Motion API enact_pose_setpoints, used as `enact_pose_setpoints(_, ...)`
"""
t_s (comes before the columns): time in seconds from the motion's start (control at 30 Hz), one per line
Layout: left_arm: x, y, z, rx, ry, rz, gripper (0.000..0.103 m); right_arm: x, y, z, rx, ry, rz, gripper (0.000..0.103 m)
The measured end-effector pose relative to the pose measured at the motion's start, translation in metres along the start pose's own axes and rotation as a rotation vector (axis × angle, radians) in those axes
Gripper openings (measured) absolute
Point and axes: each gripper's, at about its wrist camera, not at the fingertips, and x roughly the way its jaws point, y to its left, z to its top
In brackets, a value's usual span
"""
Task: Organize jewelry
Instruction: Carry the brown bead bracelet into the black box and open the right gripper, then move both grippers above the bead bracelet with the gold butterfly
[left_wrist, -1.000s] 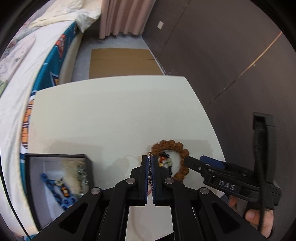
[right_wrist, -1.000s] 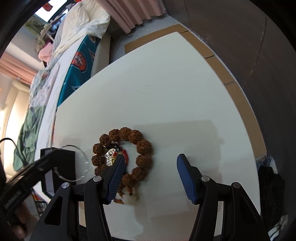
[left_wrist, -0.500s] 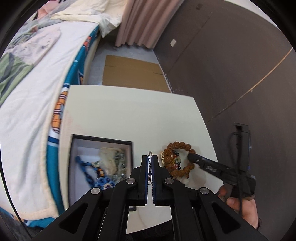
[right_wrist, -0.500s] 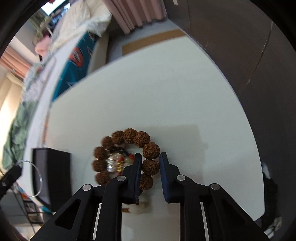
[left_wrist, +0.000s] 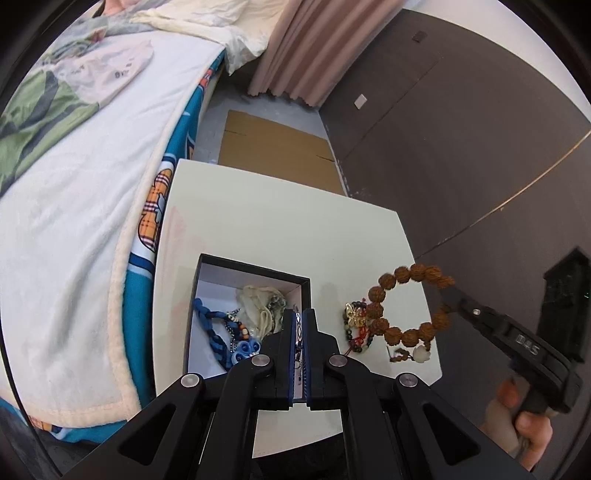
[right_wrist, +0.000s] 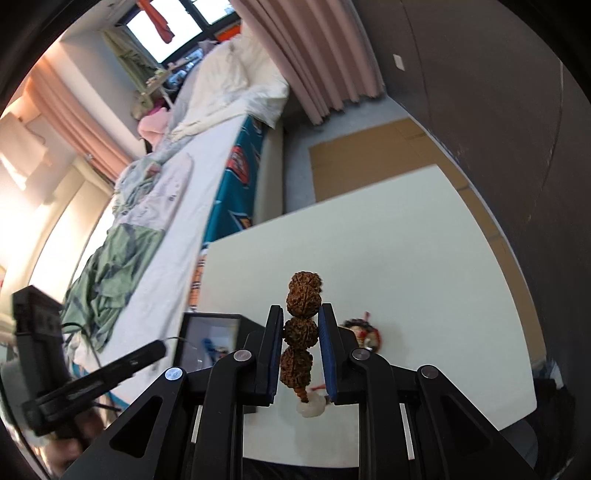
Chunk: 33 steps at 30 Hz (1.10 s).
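Note:
My right gripper (right_wrist: 301, 314) is shut on the brown seed-bead bracelet (right_wrist: 302, 328) and holds it lifted above the white table (right_wrist: 406, 258); the bracelet (left_wrist: 410, 302) hangs as a ring in the left wrist view, a white bead dangling below. My left gripper (left_wrist: 300, 314) is shut on a thin silver ring bangle (left_wrist: 299, 332), over the right edge of the black jewelry box (left_wrist: 251, 280). The box holds a blue beaded piece (left_wrist: 210, 325) and a cream piece (left_wrist: 258, 306). A small multicolored bead bracelet (left_wrist: 356, 325) lies on the table beside the box.
A bed with white and teal blankets (left_wrist: 92, 184) runs along the table's left side. A dark wall (left_wrist: 480, 147) stands on the right. Flat cardboard (left_wrist: 273, 147) lies on the floor beyond the table.
My right gripper closed on the brown bracelet and lifted it off the table. My left gripper, still shut on the bangle, rose and moved left over the box edge.

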Motion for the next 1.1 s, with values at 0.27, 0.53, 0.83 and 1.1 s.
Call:
enact_pose_setpoints(0.27, -0.017, 0.010, -0.003, 0.007, -0.049, -0.027, 0.081, -0.004, 0.039, -0.002, -0.054, -0.008, 0.036, 0.020)
enact_pose_setpoints(0.53, -0.043, 0.044, -0.002, -0.054, -0.085, -0.009, 0.081, 0.008, 0.078, -0.006, -0.104, 0.011, 0.098, 0.020)
enact_pose_setpoints(0.83, -0.069, 0.075, 0.000, -0.108, -0.135, 0.022, 0.081, 0.026, 0.110, -0.011, -0.122, 0.038, 0.201, 0.021)
enact_pose_setpoints(1.1, -0.063, 0.067, -0.003, -0.090, -0.111, 0.021, 0.081, 0.047, 0.066, -0.028, -0.006, 0.145, 0.142, 0.051)
